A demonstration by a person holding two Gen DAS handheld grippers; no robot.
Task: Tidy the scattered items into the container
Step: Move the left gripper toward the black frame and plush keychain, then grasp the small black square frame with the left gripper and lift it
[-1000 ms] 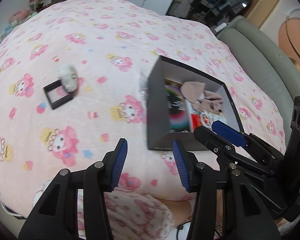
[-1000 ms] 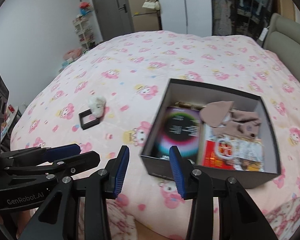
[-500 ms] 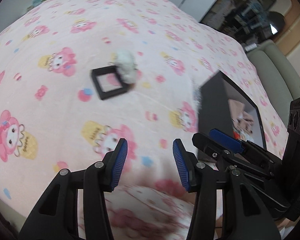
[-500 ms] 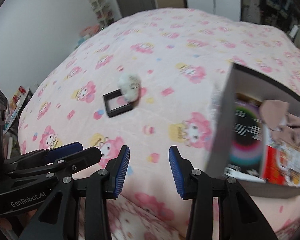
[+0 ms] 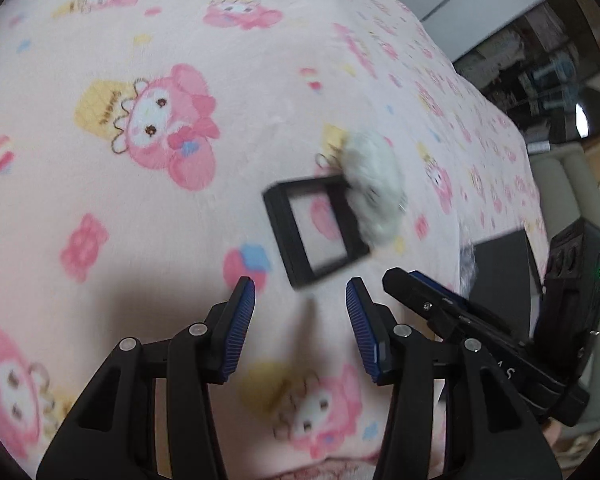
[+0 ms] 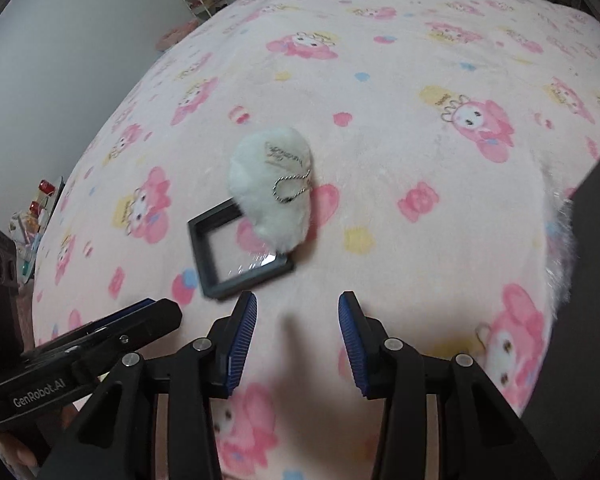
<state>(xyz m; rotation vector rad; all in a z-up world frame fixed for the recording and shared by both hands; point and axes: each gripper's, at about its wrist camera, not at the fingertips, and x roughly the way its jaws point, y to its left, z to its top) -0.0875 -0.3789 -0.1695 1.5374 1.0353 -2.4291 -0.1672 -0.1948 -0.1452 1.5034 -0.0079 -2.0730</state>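
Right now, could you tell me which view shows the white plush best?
The right wrist view: the plush is sharp there, its tag and ball chain visible, overlapping a corner of the black frame. In the left wrist view it is a motion-blurred white patch.

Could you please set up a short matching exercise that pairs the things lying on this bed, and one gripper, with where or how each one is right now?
Things:
1. white plush keychain
2. black square frame
3. dark box
4. right gripper

States:
A. lies flat on the pink blanket, one corner under another item
B. jaws apart, nothing between them
C. only partly in view, at the right edge of both views
D. rests on a corner of another item, ball chain on top

Pairs: 1-D, 2-A, 3-C, 4-B
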